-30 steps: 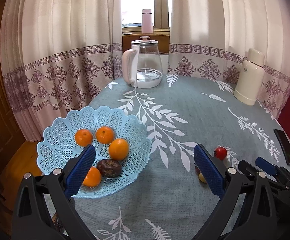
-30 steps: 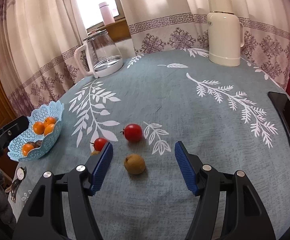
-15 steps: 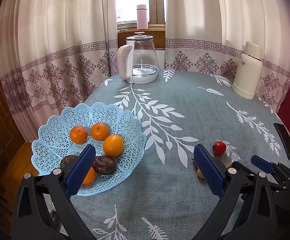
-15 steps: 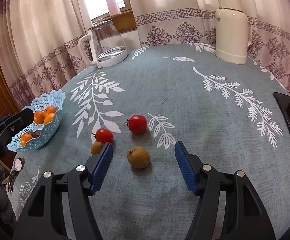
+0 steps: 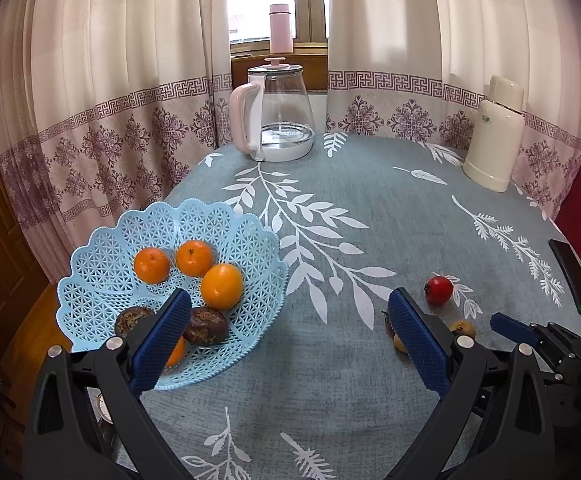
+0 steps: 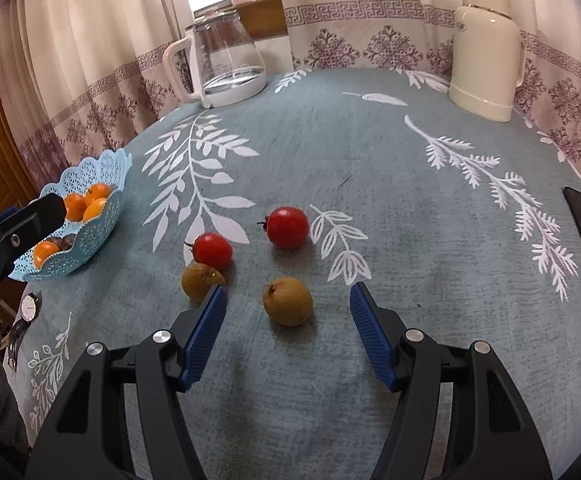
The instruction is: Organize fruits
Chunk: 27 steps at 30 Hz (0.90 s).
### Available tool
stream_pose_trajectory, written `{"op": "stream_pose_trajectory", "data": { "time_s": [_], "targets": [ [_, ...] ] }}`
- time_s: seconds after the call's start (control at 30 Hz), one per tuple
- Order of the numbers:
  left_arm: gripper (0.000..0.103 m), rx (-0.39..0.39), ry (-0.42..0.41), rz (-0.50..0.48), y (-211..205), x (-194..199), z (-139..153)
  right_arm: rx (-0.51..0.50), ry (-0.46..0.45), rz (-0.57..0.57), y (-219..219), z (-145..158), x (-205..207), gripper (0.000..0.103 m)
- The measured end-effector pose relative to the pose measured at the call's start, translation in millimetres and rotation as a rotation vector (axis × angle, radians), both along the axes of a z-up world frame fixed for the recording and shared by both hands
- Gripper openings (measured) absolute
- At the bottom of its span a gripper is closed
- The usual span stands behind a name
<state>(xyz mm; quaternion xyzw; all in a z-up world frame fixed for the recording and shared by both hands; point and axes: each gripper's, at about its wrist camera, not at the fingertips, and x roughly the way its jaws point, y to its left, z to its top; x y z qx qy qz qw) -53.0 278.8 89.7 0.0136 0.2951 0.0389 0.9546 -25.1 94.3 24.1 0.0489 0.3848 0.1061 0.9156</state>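
The right tongs [image 6: 288, 322], jaws apart and empty, have closed in on the brown fruit [image 6: 287, 301]. The left tongs [image 5: 288, 336] hang apart too. A grasp looks next.

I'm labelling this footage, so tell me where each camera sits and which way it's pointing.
Left wrist: on the open left gripper, facing the window across the table, blue basket of oranges ahead-left.
Right wrist: on the open right gripper, aimed at a brown fruit between its fingers and two red fruits behind.
Shared: glass kettle, cream thermos, basket, loose fruits; each sees the other gripper.
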Motion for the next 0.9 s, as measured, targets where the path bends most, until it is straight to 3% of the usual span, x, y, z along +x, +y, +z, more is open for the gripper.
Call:
{"op": "stream_pose_trajectory", "data": {
  "time_s": [0.27,0.9],
  "targets": [
    [0.100,0.001,0.001,0.000,-0.1,0.4,-0.5,-0.008,0.033,0.028,4.6,-4.3,5.3,0.050],
    [0.100,0.003,0.005,0.001,0.5,1.1,-4.1,-0.008,0.076,0.037,6.5,-10.3,15.9,0.034]
  ]
}}
